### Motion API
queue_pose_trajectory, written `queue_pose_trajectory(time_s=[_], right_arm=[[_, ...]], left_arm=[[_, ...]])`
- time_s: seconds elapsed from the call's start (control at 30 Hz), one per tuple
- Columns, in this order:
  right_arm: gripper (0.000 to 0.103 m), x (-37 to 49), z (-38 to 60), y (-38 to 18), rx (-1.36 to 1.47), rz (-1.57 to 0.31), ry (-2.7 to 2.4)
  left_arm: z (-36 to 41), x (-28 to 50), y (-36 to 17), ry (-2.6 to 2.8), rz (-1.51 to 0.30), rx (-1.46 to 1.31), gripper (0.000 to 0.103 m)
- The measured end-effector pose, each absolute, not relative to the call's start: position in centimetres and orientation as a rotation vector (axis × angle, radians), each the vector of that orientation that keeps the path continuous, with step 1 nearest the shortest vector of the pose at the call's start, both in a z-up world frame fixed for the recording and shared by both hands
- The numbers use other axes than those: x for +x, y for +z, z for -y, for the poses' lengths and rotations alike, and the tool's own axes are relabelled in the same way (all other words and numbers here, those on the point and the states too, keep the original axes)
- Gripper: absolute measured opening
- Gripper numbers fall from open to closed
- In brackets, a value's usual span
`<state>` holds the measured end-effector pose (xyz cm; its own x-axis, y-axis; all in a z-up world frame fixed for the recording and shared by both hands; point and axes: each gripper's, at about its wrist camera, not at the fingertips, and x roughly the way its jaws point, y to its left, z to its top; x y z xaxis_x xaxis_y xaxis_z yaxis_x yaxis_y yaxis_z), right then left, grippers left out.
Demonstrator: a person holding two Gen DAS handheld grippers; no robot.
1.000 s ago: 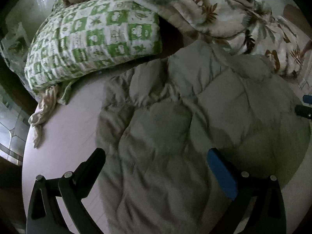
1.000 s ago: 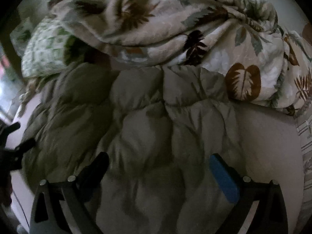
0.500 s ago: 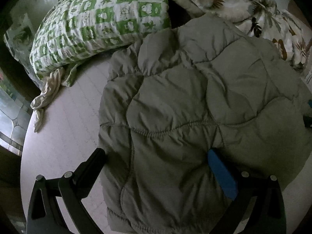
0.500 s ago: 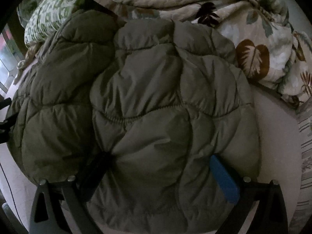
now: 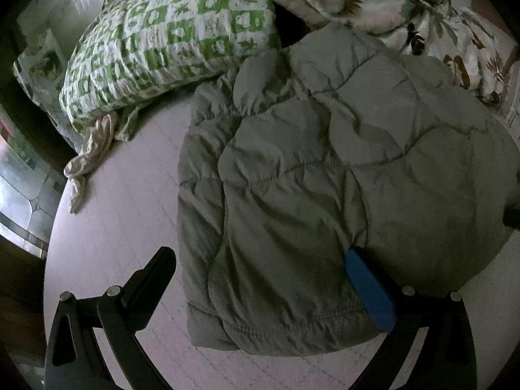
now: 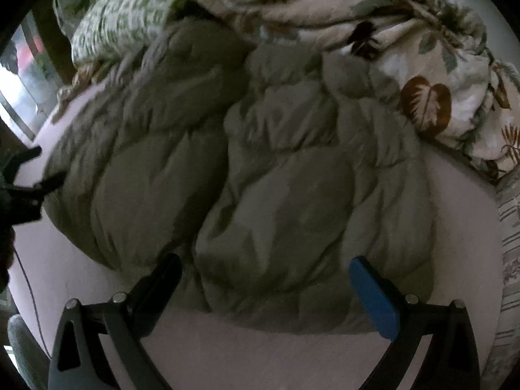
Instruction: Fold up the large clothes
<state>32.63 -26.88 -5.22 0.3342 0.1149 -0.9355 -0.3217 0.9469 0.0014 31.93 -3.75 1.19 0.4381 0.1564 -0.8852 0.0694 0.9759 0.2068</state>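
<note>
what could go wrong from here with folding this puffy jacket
1. The olive quilted jacket is puffy, so a fold may spring back open once it is let go.
2. Its far edge lies against the green checked pillow and the leaf-print duvet; a grasp there could catch bedding too.
3. Both the left gripper and the right gripper are open and hold nothing, so a shallow pinch may slip off the slick shell.
</note>
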Motion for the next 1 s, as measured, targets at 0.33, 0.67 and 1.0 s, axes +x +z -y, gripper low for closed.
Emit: queue_pose_trajectory(time_s=[0.33,0.67,1.0], right_arm=[[0.103,32.3,25.3,-6.2,-0.246,-1.206,0.238],[0.103,30.3,27.6,-2.6,-0.241,-1.123,0.17],[0.103,31.8,35.7,-0.9,-0.069,-1.101,0.134]], left_arm=[[3.7,32.2,0.4,0.078,-1.139,0.195,0.103],[1.1,31.7,1.6,0.072,-1.162,0.174,0.103],[-3.6,32.9,2.2,0.156,-1.203,0.117,0.103]])
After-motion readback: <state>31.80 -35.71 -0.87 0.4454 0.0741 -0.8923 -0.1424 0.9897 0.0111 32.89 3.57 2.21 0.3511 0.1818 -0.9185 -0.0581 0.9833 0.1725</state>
